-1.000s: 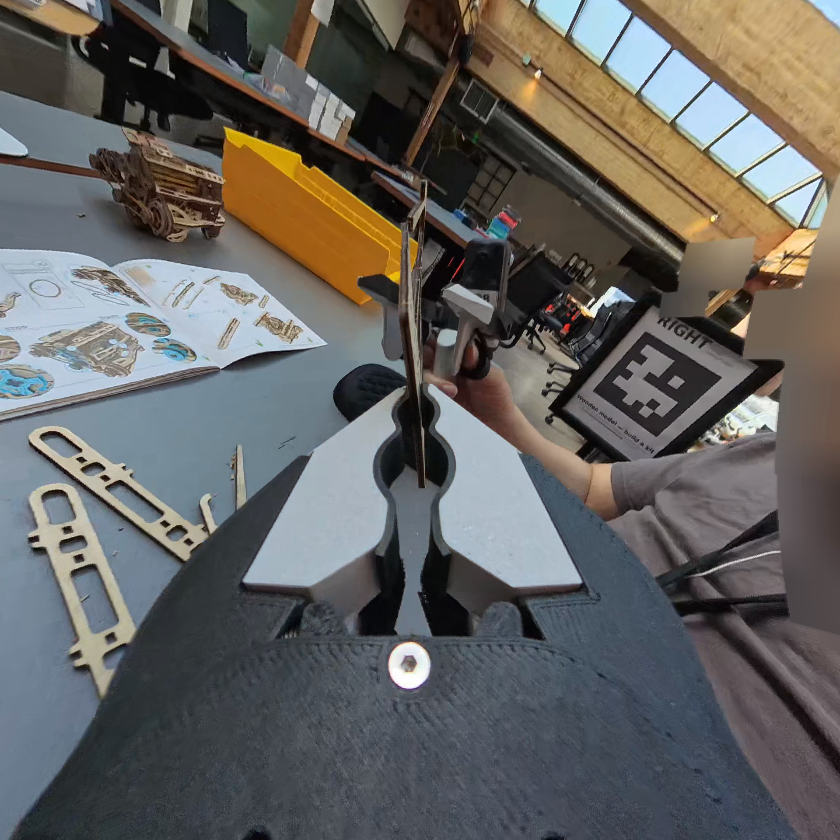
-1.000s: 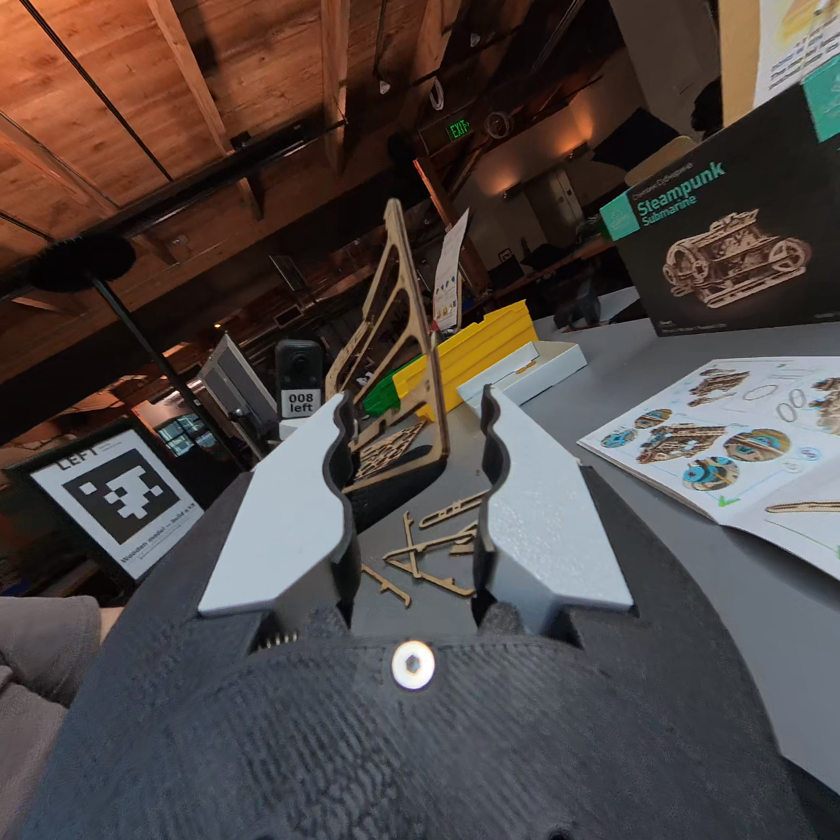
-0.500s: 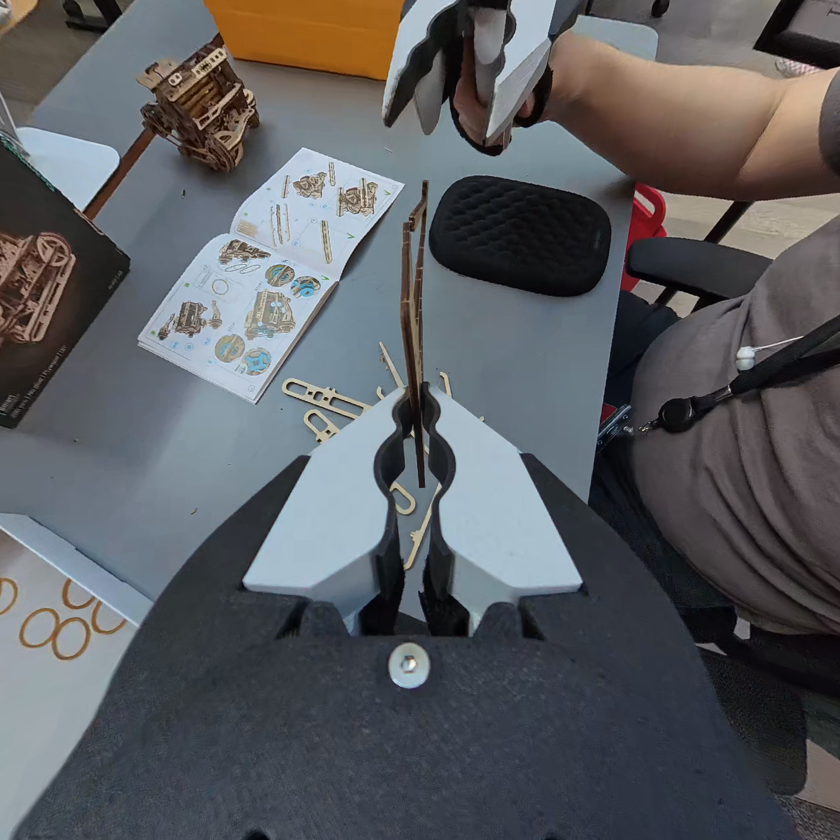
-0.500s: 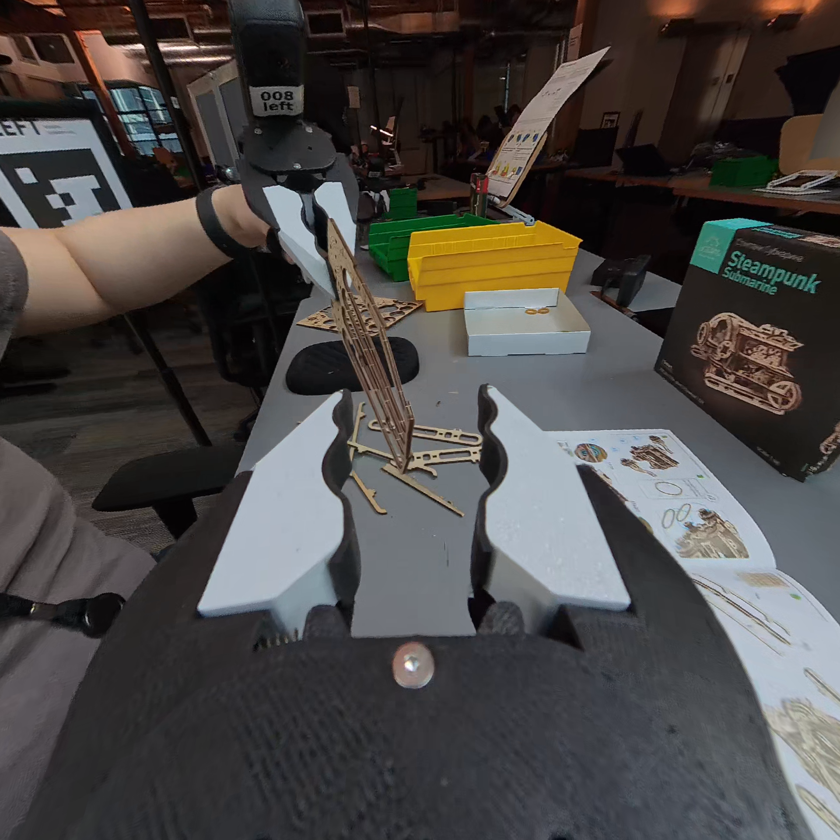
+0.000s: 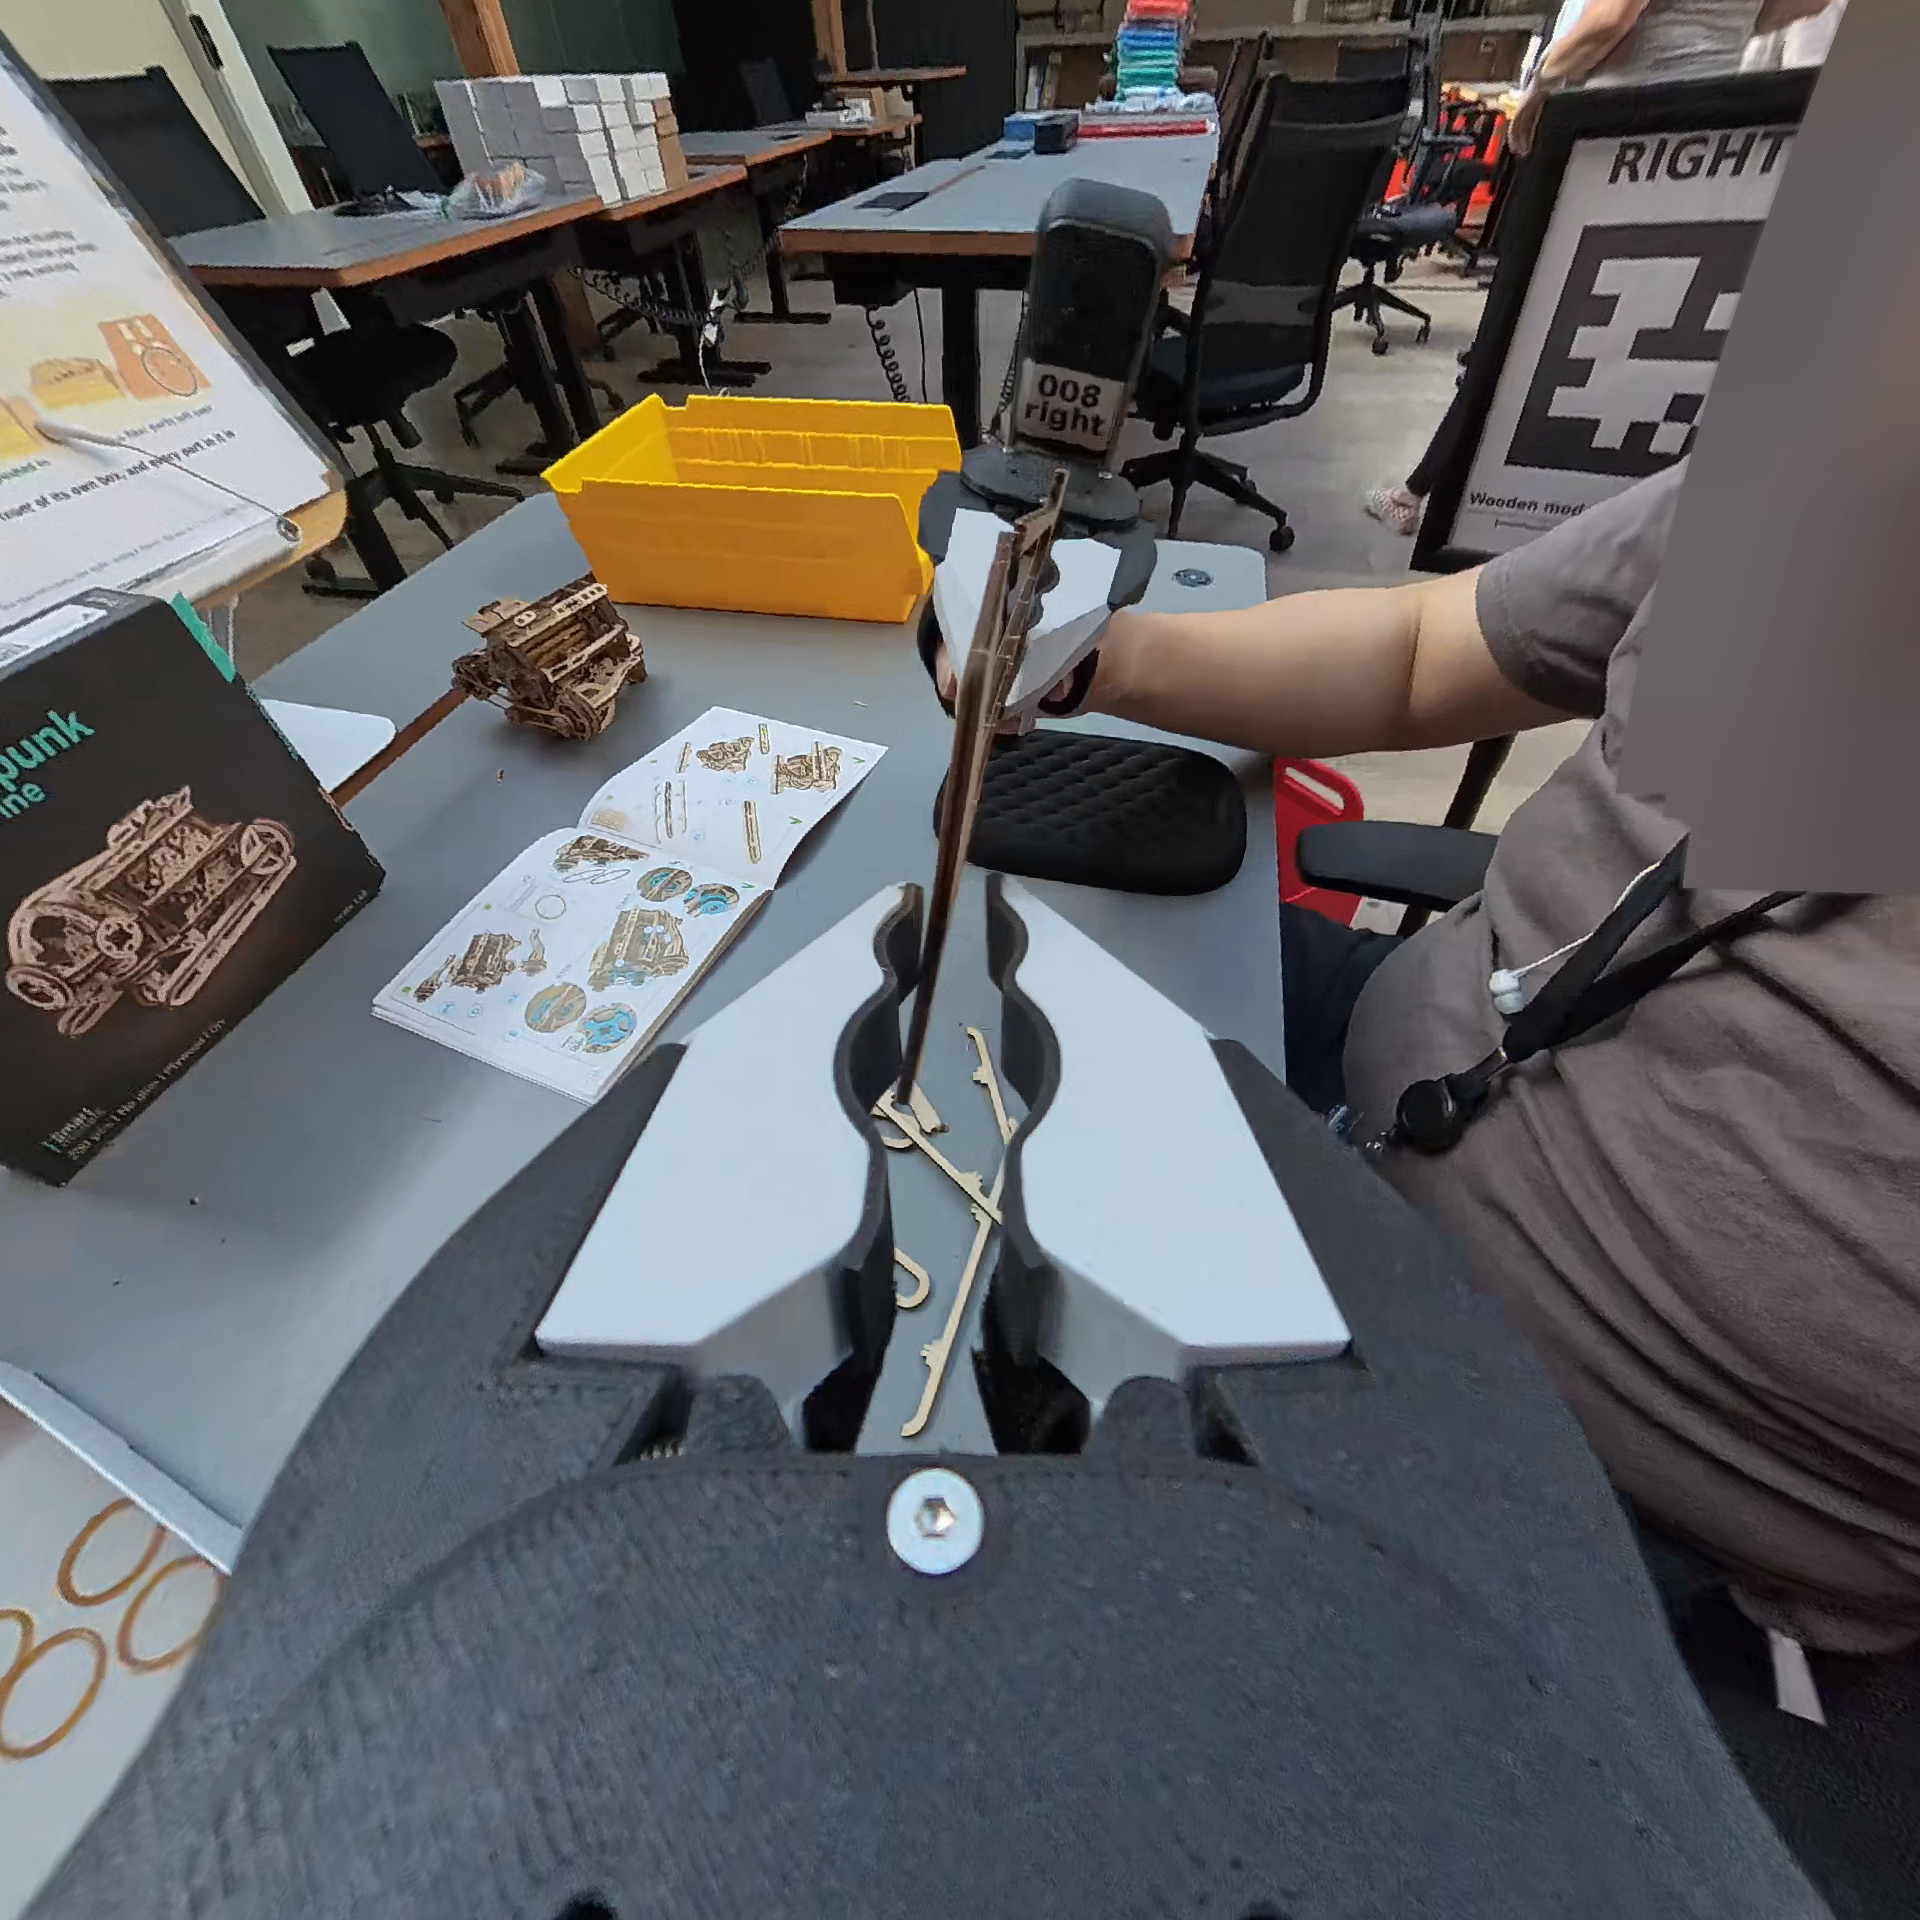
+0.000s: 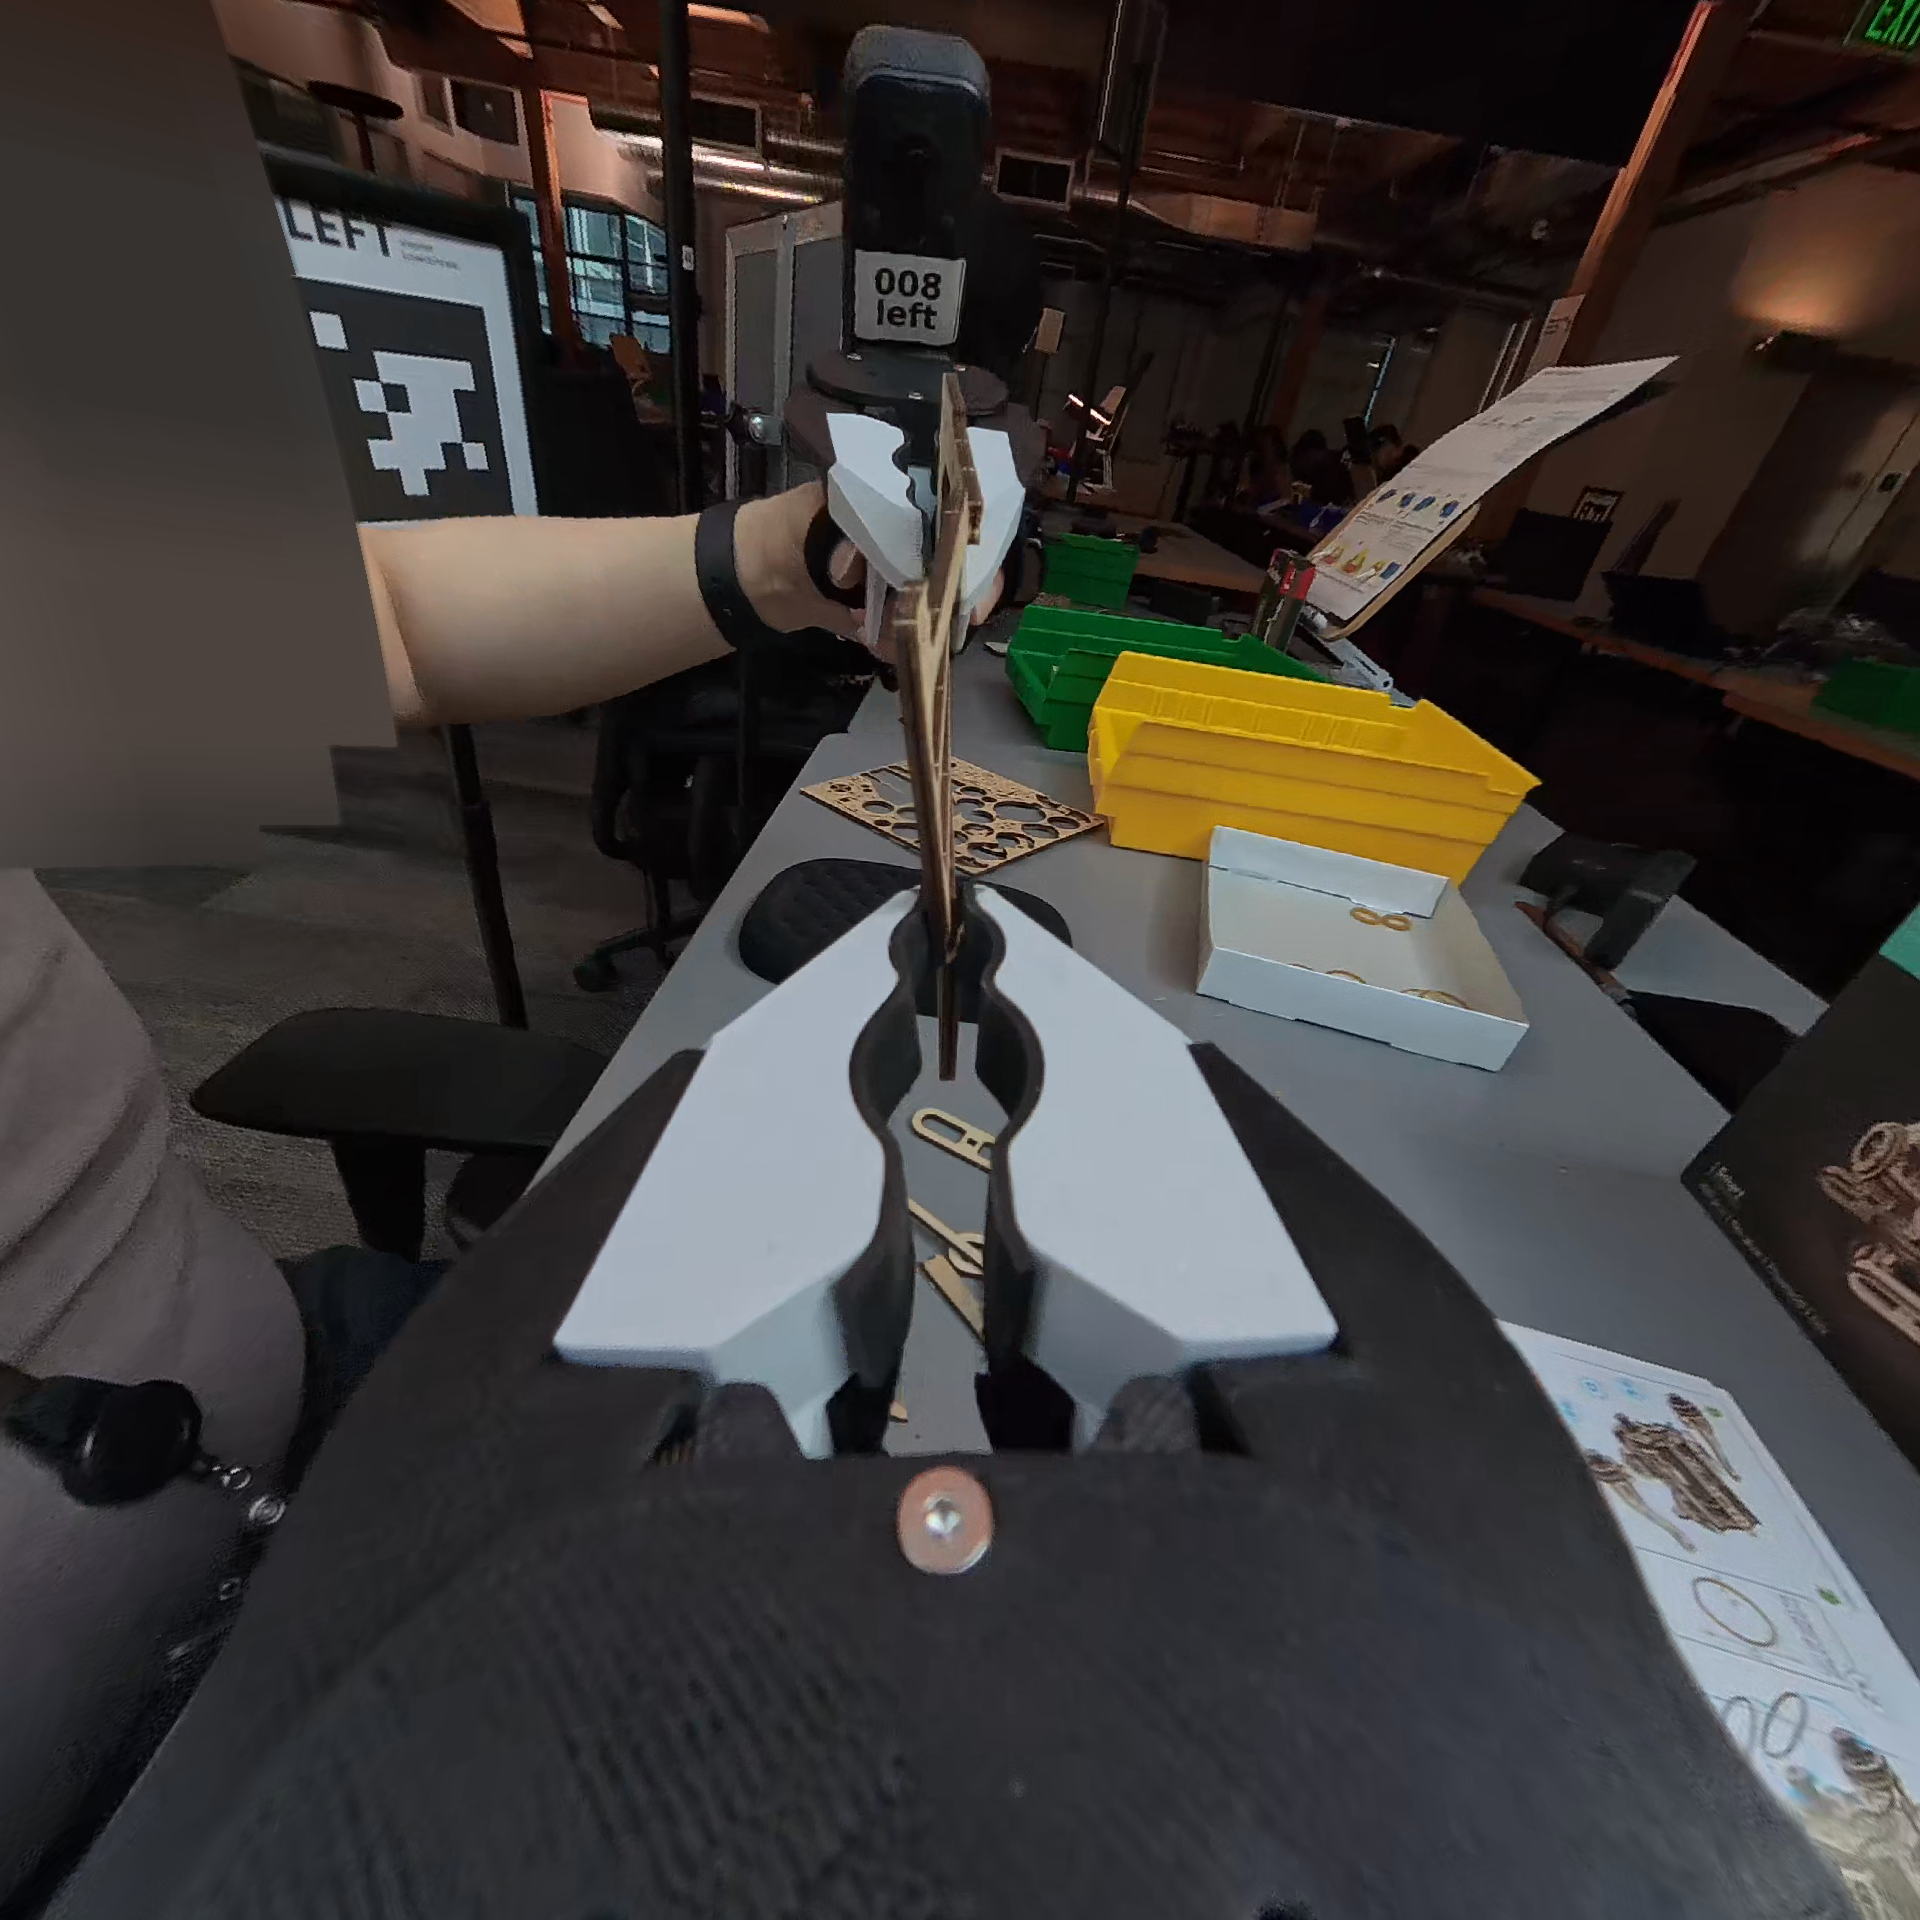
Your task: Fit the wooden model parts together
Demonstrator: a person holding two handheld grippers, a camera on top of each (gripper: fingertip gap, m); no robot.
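A thin, flat wooden frame part stands on edge above the grey table and reaches from one gripper to the other; it also shows in the right wrist view. My right gripper is shut on one end of it, and it shows farther off in the left wrist view. My left gripper is open, with the part's other end loose between its fingers; it shows in the right wrist view. Several loose wooden strips lie on the table under the grippers.
A yellow bin, a finished wooden model, an open instruction booklet and a black box lie to the left. A black wrist pad is ahead. A white tray, a cut-out wooden sheet and a green bin also stand on the table. About 12 cm separates my left fingertips from my right.
My right gripper has come to the wooden part and shut on it. My left gripper, which held the part, has opened. Both grippers now face each other above the table.
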